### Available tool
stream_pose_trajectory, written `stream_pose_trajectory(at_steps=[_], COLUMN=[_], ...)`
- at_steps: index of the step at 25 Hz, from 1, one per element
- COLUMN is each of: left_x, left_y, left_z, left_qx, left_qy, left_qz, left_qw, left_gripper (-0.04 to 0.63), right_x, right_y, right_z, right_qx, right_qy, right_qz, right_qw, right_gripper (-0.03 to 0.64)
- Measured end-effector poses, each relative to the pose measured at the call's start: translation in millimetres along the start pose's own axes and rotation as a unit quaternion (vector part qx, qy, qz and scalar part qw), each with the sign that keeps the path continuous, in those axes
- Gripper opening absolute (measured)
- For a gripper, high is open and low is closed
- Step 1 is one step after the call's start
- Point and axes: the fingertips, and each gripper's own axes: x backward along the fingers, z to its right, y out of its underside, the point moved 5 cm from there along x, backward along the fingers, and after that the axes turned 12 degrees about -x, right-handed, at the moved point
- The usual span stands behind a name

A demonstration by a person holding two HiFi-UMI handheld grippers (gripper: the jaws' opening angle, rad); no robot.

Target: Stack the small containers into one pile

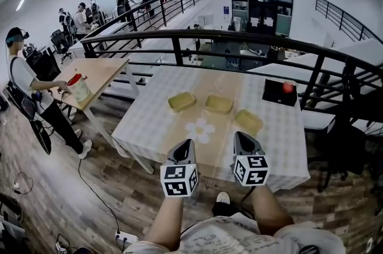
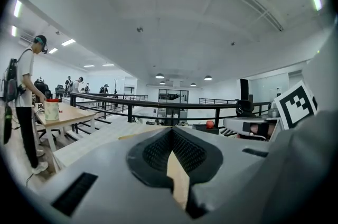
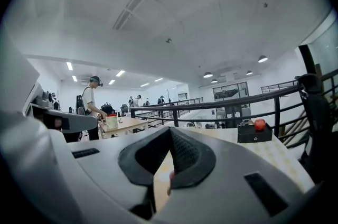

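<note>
1. A bright mezzanine hall fills the head view. A curved black railing [image 1: 179, 37] crosses the upper half, and below it at centre stands a table [image 1: 149, 127] under a pale checked cloth.
2. Three small containers, shallow and yellowish, lie apart on the cloth in a loose row. The left container [image 1: 181, 101] and the middle container [image 1: 219, 103] sit side by side. The right container [image 1: 248, 121] sits lower and further right. None rests on another.
3. A white flower-shaped mat [image 1: 200, 130] lies on the cloth just below the left and middle containers.
4. A black box [image 1: 280, 94] with a red knob [image 1: 288, 87] sits at the table's upper right corner.
5. The left gripper [image 1: 187, 142] is at lower centre, over the table's near edge, with its marker cube facing the camera. In the left gripper view its jaws [image 2: 171, 133] meet at the tips with nothing between them.
6. The right gripper [image 1: 240, 135] is just to the right of it, level with it. In the right gripper view its jaws [image 3: 169, 131] are likewise pressed together and empty.
7. Both grippers are well apart from the containers, and the mat lies between the grippers and the row.
8. At the left edge a person [image 1: 24, 82] stands at a wooden table [image 1: 105, 70] that bears a white tub [image 1: 78, 88] with a red lid.
</note>
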Motion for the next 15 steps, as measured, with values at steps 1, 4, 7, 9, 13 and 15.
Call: stream_pose_trajectory(at_steps=[1, 4, 7, 9, 13, 15], left_x=[-13.1, -48.0, -86.7, -120.4, -201.5, -237.5], left_y=[-4.7, -23.1, -35.8, -35.9, -44.7, -54.3], left_z=[-4.2, -9.9, -14.9, -20.6, -37.0, -49.3], left_qx=[0.001, -0.001, -0.002, -0.001, 0.001, 0.002], left_qy=[0.001, 0.005, 0.009, 0.013, 0.021, 0.026], left_qz=[0.000, -0.001, 0.000, -0.002, -0.008, -0.010], left_qw=[1.0000, 1.0000, 1.0000, 0.9999, 0.9997, 0.9996], left_gripper=[0.006, 0.006, 0.006, 0.006, 0.006, 0.006], right_x=[-12.0, -39.3, -69.9, -97.1, -166.3, -201.6], right_y=[-6.0, -25.9, -39.1, -43.4, -63.2, -76.1], right_z=[2.9, 15.5, 34.4, 49.5, 81.7, 92.5], right_qx=[0.004, 0.008, 0.007, 0.010, 0.018, 0.018], right_qy=[0.000, 0.001, 0.006, 0.009, 0.016, 0.017], right_qz=[0.000, -0.001, -0.004, -0.005, -0.005, -0.009], right_qw=[1.000, 1.000, 1.000, 1.000, 1.000, 1.000], right_gripper=[-0.002, -0.002, -0.002, -0.002, -0.002, -0.002])
